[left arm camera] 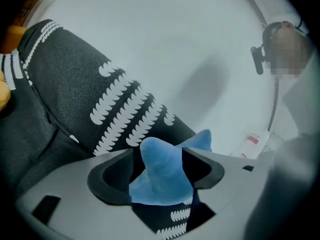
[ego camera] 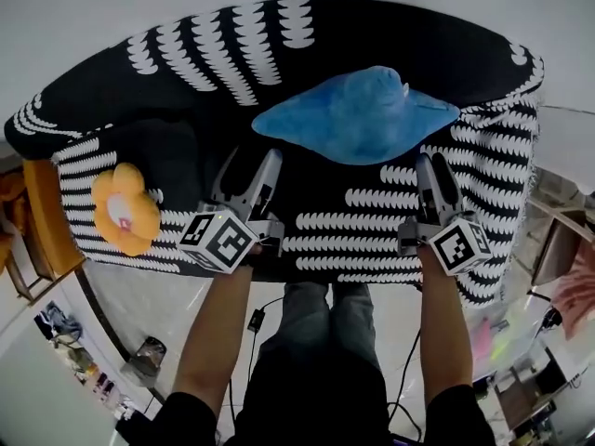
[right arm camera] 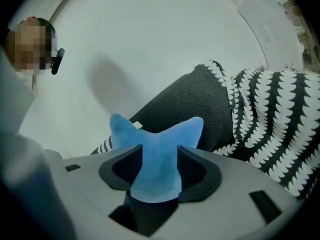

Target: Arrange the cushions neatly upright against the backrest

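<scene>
Grippers flank a blue plush star-shaped cushion (ego camera: 358, 119), which spreads across the upper middle of the head view over a black fabric sofa with white scalloped stripes (ego camera: 390, 226), just below its curved backrest (ego camera: 214, 54). The left gripper (ego camera: 251, 161) sits at the cushion's lower left edge. In the left gripper view one pointed limb of the cushion (left arm camera: 160, 179) stands between the jaws, touching the right-hand one, while a dark gap shows beside the left-hand one. This claw is parted and not clamping. The right gripper (ego camera: 435, 165) sits at the cushion's lower right edge. In the right gripper view another limb fills the whole space between the jaws and both press on it, so this claw grips the cushion. A yellow flower-shaped plush cushion with a pale centre (ego camera: 124, 209) lies at the sofa's left end, well apart from both grippers.
</scene>
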`<state>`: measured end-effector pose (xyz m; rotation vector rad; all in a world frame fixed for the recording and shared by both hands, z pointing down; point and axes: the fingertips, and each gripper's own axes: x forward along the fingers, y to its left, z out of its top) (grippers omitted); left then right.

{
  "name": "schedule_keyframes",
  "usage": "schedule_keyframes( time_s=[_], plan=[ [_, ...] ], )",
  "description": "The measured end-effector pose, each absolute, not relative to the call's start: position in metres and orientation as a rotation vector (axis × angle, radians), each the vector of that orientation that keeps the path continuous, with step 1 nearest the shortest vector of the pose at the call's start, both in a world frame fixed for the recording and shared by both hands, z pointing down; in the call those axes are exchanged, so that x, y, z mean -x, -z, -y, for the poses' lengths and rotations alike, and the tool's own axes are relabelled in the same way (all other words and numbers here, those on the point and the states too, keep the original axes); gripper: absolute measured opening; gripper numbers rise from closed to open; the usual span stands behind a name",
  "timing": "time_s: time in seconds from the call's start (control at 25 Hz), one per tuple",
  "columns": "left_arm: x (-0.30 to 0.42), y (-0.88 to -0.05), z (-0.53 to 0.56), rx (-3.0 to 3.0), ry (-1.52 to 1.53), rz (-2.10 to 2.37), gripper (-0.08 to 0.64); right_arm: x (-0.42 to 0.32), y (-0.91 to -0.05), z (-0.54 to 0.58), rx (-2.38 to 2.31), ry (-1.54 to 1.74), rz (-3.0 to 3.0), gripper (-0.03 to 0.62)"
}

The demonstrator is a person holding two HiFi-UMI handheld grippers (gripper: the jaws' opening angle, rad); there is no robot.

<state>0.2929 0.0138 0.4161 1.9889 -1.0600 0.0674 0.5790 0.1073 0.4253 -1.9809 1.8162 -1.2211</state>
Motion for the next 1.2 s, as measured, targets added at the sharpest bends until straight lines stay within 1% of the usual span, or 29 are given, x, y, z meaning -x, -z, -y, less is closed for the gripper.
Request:
schedule_keyframes(
  time_s=[0.12,0.2,0.28,0.44,0.6,0.76,0.96,1.08,1.2],
  plan=[
    [-0.287,-0.387,-0.023,-2.071,-0.053,1.1,0.307,-0.569,-0.401,-0.102,1.913,1.143,-1.933,0.224],
    [-0.281,-0.361,-0.037,-2.137,-0.066,1.141,0.285,-0.56,-0.377,-0.107,1.871,1.087,-2.016,0.219],
    [-0.271,-0.328,-0.063,-2.169,-0.096,1.177,0.258,-0.55,-0.345,-0.127,1.847,1.076,-2.067,0.213],
    [-0.253,-0.251,-0.109,-2.203,-0.118,1.274,0.229,-0.527,-0.272,-0.156,1.729,1.082,-2.166,0.198],
    [-0.231,-0.17,-0.14,-2.211,-0.035,1.419,0.216,-0.5,-0.202,-0.163,1.551,1.02,-2.328,0.189],
    [-0.204,-0.112,-0.175,-2.179,0.06,1.562,0.209,-0.469,-0.155,-0.166,1.388,0.964,-2.436,0.183],
    [-0.166,-0.065,-0.222,-2.17,0.091,1.734,0.209,-0.415,-0.111,-0.166,1.186,0.907,-2.528,0.182],
    [-0.119,-0.049,-0.249,-2.127,0.078,1.891,0.21,-0.361,-0.091,-0.164,1.047,0.871,-2.597,0.183],
    [-0.066,-0.044,-0.28,-2.055,0.103,1.988,0.227,-0.303,-0.079,-0.174,0.943,0.855,-2.673,0.183]
  ],
)
